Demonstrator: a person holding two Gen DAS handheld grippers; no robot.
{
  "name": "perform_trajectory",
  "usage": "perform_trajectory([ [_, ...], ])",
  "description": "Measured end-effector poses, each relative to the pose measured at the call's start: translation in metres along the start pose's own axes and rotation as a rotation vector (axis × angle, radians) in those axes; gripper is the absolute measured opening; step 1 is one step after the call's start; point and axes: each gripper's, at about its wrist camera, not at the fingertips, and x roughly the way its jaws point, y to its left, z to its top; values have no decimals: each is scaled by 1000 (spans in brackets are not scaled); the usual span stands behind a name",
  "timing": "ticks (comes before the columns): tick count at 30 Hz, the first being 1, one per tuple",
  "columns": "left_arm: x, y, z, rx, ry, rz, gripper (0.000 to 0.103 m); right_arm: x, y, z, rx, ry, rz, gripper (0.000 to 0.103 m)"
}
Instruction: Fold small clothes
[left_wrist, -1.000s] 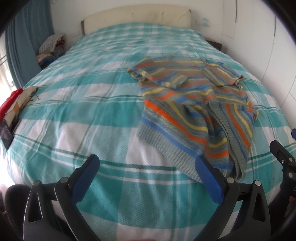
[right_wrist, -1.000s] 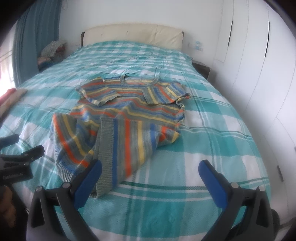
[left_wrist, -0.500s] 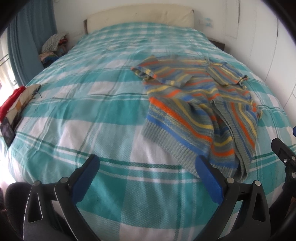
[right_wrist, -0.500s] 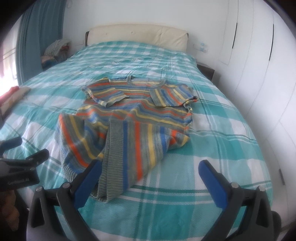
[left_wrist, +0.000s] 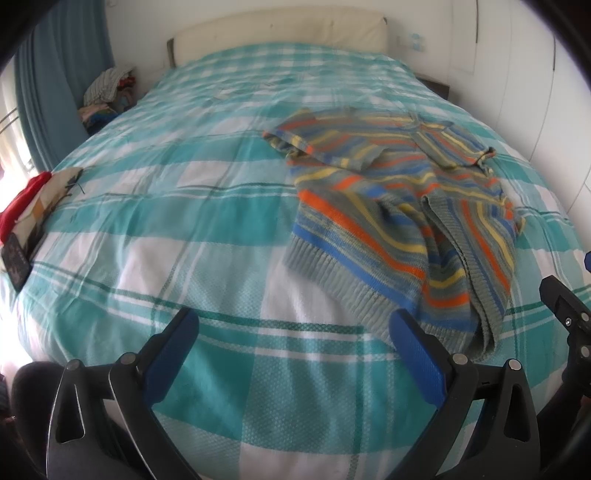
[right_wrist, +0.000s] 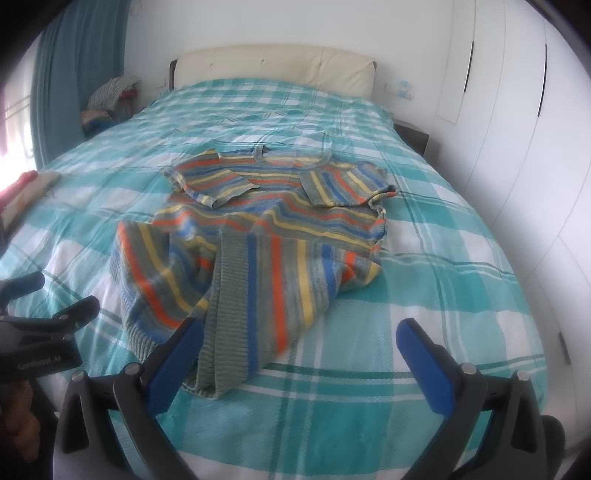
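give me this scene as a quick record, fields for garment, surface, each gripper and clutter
garment: striped knit sweater in orange, blue, yellow and grey, both sleeves folded in, hem end rumpled
surface: bed with teal and white checked cover
left gripper: open, holding nothing, off the sweater
right gripper: open, holding nothing, near the hem
clutter: pile of clothes beside the headboard; red and beige fabric at the bed's edge
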Motion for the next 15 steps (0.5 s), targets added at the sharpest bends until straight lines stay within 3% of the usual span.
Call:
perform_trajectory([
  [15,-2,-1,-1,0,1,-2,103,2,-3,-2,-4,27,-30,103],
])
